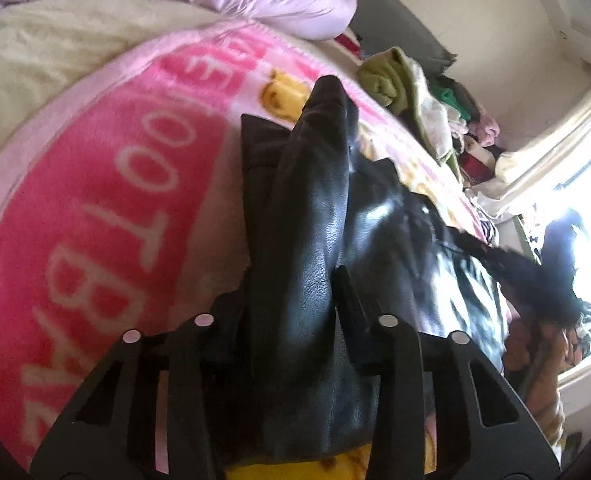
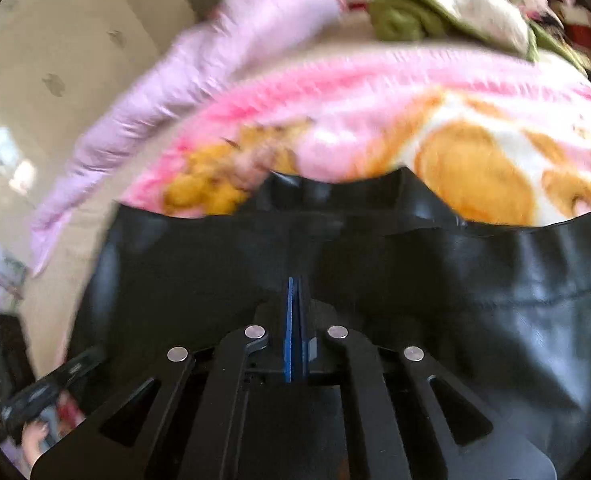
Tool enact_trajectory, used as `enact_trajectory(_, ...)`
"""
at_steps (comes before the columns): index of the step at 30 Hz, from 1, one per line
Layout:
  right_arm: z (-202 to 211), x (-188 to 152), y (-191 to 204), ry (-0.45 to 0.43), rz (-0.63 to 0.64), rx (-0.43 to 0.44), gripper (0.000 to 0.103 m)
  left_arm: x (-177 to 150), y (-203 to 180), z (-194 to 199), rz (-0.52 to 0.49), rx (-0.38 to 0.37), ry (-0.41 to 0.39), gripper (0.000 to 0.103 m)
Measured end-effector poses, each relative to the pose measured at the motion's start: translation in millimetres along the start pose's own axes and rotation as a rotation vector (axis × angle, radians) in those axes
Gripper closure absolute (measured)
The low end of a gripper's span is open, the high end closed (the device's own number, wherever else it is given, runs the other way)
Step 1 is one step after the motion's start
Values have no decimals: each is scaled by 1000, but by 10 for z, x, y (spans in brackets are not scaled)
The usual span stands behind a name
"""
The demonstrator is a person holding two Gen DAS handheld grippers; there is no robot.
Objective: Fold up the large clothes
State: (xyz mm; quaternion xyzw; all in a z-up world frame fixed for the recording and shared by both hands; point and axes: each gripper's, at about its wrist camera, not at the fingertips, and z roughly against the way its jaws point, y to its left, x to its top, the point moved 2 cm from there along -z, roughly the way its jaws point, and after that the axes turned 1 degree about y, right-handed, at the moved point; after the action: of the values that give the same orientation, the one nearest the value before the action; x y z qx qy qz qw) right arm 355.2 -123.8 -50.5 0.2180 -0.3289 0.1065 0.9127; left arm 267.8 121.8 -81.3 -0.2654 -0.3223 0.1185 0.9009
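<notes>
With our left tool [image 1: 295,292] we grip a bunched fold of the black leather jacket [image 1: 315,220], which rises between the fingers over the pink blanket [image 1: 115,184] on the bed. Our right tool [image 2: 295,300] points level at the far side, its blue pads [image 2: 289,332] pressed together with nothing between them, above the jacket spread flat. A clothes pile [image 1: 435,108] lies far right.

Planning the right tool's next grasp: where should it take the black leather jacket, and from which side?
Take the black leather jacket at its far collar edge, by the pink cartoon blanket, coming flat from the near side over the panel. That edge is a thin, free lip on the bed. The right tool looks shut and empty; the left tool already grips a raised fold.
</notes>
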Motion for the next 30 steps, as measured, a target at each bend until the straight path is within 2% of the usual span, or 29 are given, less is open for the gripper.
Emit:
enact_trajectory(5, 499, -494, 184, -24, 42, 32, 100, 9, -125, 125, -27, -13, -31, 78)
enact_trajectory(8, 620, -786, 285, -32, 70, 33, 100, -7, -201, 183, -41, -14, -45, 79)
enact_trajectory(11, 501, -1002, 288, 18, 72, 16, 100, -24, -254, 212, -49, -12, -49, 80)
enact_trajectory(12, 383, -1077, 249, 55, 58, 7, 100, -27, -266, 216, -51, -11, -50, 80)
enact_trajectory(14, 213, -1173, 169, 74, 18, 9, 100, -38, -314, 221, -57, -14, -48, 80)
enact_trajectory(17, 148, -1185, 122, 61, -10, 19, 101, -20, -382, 225, -78, 2, -56, 80)
enact_trajectory(21, 292, -1178, 206, 29, 35, 7, 99, 6, -479, 287, -94, 4, -74, 80)
enact_trajectory(23, 565, -1197, 317, -61, 61, 58, 90, 6, -527, 332, -103, -1, -82, 80)
enact_trajectory(24, 694, -1239, 361, -98, 79, 63, 77, 8, -559, 351, -108, -2, -86, 80)
enact_trajectory(25, 763, -1265, 420, -123, 101, 57, 50, 8, -579, 357, -112, -2, -89, 80)
enact_trajectory(27, 918, -1332, 619, -196, 184, 19, 23, 17, -622, 376, -118, -5, -93, 80)
enact_trajectory(30, 994, -1448, 919, -240, 323, -41, 21, 25, -669, 396, -124, -5, -93, 80)
